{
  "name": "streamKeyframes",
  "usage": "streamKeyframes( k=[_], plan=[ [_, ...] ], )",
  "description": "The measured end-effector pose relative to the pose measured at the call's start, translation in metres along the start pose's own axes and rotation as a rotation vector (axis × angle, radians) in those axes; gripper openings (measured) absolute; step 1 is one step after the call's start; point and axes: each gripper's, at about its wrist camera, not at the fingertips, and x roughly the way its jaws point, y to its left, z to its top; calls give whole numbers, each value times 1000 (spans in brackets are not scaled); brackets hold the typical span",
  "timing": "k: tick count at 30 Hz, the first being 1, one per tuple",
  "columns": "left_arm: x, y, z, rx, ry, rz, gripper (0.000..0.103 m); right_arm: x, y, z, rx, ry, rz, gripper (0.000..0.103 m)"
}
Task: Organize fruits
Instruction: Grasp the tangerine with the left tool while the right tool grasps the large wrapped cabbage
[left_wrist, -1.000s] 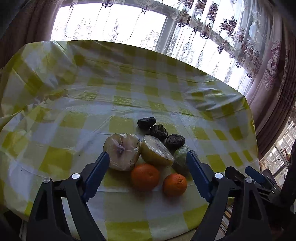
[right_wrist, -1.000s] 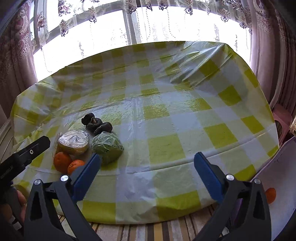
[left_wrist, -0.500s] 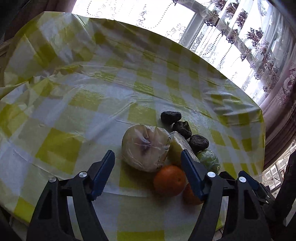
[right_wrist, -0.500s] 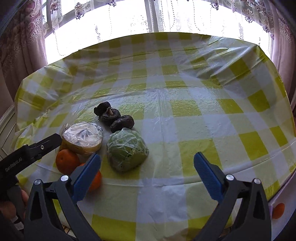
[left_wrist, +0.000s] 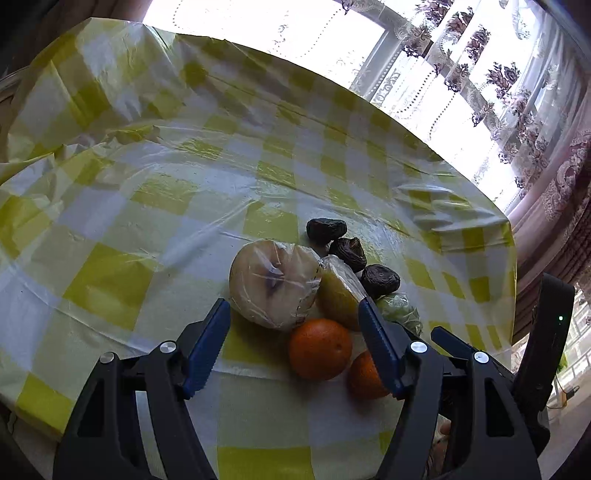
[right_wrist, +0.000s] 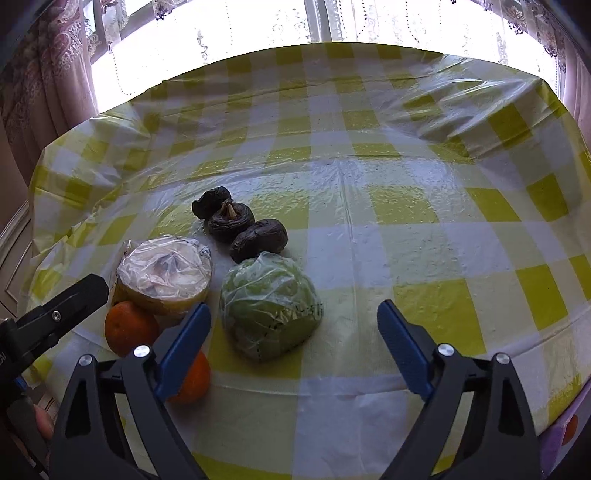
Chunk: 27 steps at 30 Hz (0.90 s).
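The fruits lie in a cluster near the front edge of the checked table (left_wrist: 147, 206). There is a pale wrapped fruit (left_wrist: 273, 284), a yellow wrapped piece (left_wrist: 341, 291), three dark wrinkled fruits (left_wrist: 327, 230) and two oranges (left_wrist: 319, 349). My left gripper (left_wrist: 292, 304) is open just short of the pale fruit, with one orange low between its fingers, untouched. My right gripper (right_wrist: 292, 307) frames the green wrapped fruit (right_wrist: 269, 308). Its jaws are closing, and the pads stand clear of the wrap. The second orange (right_wrist: 192, 380) is half hidden behind the right gripper's left finger (right_wrist: 184, 343).
The yellow-and-white cloth (right_wrist: 406, 166) stretches back to a bright window with lace curtains (right_wrist: 258, 26). The left tool's black body (right_wrist: 55, 310) enters the right wrist view at the left, with a fingertip (right_wrist: 42, 424) below it. An orange thing (right_wrist: 570, 428) lies off the table, lower right.
The left gripper's jaws narrowed, and it rolled and drew nearer the pale wrapped fruit. The right gripper came forward onto the green wrapped fruit and its jaws began narrowing.
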Motion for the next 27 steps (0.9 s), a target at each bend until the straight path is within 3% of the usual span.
streamKeyframes(
  k=[5, 13, 16, 20, 27],
  plan=[
    [8, -6, -7, 13, 57, -21, 56, 5, 3, 1, -11, 9, 4, 86],
    [19, -9, -11, 28, 103, -45, 51, 8, 7, 2, -34, 11, -10, 84],
    [22, -8, -13, 23, 113, -48, 45, 8, 7, 3, -31, 7, -10, 78],
    [23, -11, -14, 42, 121, -42, 38, 6, 14, 2, -62, 0, 4, 60],
    [20, -11, -16, 44, 117, -45, 37, 0, 11, -1, -51, -10, -7, 59]
  ],
)
